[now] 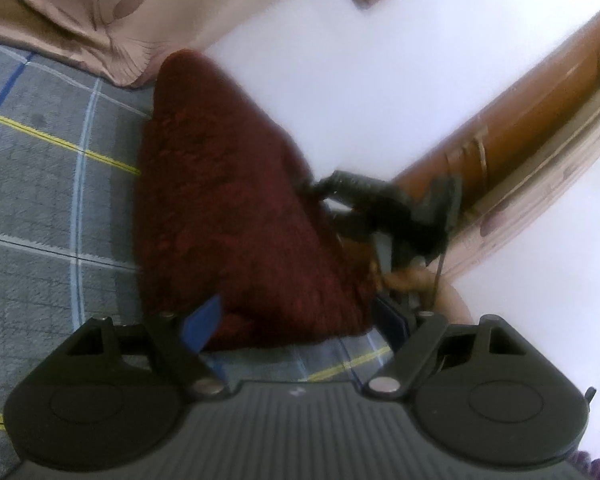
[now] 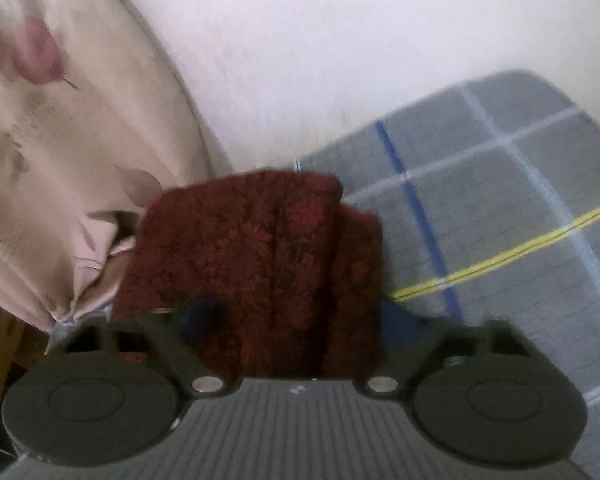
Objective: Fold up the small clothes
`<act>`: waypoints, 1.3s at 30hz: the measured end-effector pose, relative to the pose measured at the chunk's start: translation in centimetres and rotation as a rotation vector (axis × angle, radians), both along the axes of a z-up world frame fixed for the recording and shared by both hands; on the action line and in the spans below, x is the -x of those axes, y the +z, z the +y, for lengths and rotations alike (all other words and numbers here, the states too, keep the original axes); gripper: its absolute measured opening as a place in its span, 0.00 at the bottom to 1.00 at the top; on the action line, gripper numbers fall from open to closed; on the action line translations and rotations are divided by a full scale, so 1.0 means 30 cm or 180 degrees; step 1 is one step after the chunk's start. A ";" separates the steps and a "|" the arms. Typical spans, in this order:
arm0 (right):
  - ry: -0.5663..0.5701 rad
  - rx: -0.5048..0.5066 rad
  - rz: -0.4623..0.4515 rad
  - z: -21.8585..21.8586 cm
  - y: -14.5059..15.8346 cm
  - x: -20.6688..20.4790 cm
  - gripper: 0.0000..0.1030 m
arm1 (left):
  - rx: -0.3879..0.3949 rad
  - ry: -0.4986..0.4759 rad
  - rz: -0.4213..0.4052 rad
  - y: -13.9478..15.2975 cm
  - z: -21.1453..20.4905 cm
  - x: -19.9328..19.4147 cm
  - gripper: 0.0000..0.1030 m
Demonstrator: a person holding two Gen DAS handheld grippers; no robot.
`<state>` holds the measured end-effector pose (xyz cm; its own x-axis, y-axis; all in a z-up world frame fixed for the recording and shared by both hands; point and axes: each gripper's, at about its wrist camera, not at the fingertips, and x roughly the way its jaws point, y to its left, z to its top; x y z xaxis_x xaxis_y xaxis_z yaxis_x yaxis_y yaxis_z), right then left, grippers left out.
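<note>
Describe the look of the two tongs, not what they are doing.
Both alike: the left tongs and right tongs have a grey ribbed body, two round black discs, black link arms with silver pivot pins, and blue finger pads. In the left view a thin dark cable hangs from the right tongs.

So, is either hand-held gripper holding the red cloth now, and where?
Cannot be told. The dark red cloth lies between the fingers of left hand-held gripper and right hand-held gripper, but blur hides any pinch.
</note>
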<state>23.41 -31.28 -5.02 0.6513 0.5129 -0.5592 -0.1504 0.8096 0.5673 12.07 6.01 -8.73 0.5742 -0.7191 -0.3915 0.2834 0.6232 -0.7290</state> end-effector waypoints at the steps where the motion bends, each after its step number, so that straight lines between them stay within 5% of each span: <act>1: 0.0046 0.0098 -0.0129 0.023 0.023 0.006 0.32 | 0.0018 0.0015 0.0006 0.000 0.008 0.002 0.80; 5: 0.0340 -0.0132 -0.0285 0.095 0.072 0.003 0.30 | 0.0054 0.0112 0.0046 -0.003 0.035 0.004 0.80; 10: 0.0482 -0.1299 -0.0625 0.050 0.072 -0.007 0.30 | 0.0124 0.0174 0.0052 0.001 0.054 0.010 0.80; 16: 0.0012 -0.1379 -0.0198 -0.081 -0.186 -0.008 0.29 | 0.0057 0.0089 -0.0002 0.006 0.050 0.015 0.80; 22: -0.0031 -0.1467 -0.0169 -0.118 -0.262 0.039 0.28 | 0.0116 0.0101 0.0037 -0.008 0.040 -0.006 0.80; 25: 0.0127 -0.1239 -0.0246 -0.098 -0.199 0.036 0.43 | 0.0073 0.0102 0.0023 -0.007 0.036 -0.008 0.80; 28: 0.0245 -0.0887 -0.0278 -0.071 -0.116 0.013 0.68 | 0.0086 0.0096 0.0058 -0.004 0.036 0.001 0.80; 30: 0.0329 -0.0739 -0.0264 -0.050 -0.087 -0.005 0.68 | 0.0083 0.0092 0.0056 -0.001 0.033 0.003 0.80; 31: 0.0365 -0.0593 -0.0248 -0.029 -0.073 -0.015 0.53 | 0.0078 0.0093 0.0059 0.001 0.032 0.004 0.80; 32: 0.0391 -0.0523 -0.0209 -0.014 -0.070 -0.019 0.27 | 0.0075 0.0096 0.0066 0.004 0.031 0.004 0.80; 35: 0.0444 -0.0343 -0.0347 -0.010 -0.039 0.016 0.27 | 0.0099 0.0055 0.0031 0.014 0.032 0.002 0.80; 39: 0.0137 -0.0600 -0.0425 -0.130 -0.067 0.054 0.26 | 0.0090 -0.0003 -0.0012 0.012 0.025 -0.002 0.80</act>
<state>21.78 -35.18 -7.03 0.6884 0.6290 -0.3612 -0.2663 0.6824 0.6808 12.13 6.76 -8.36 0.5749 -0.7304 -0.3688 0.2868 0.6021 -0.7452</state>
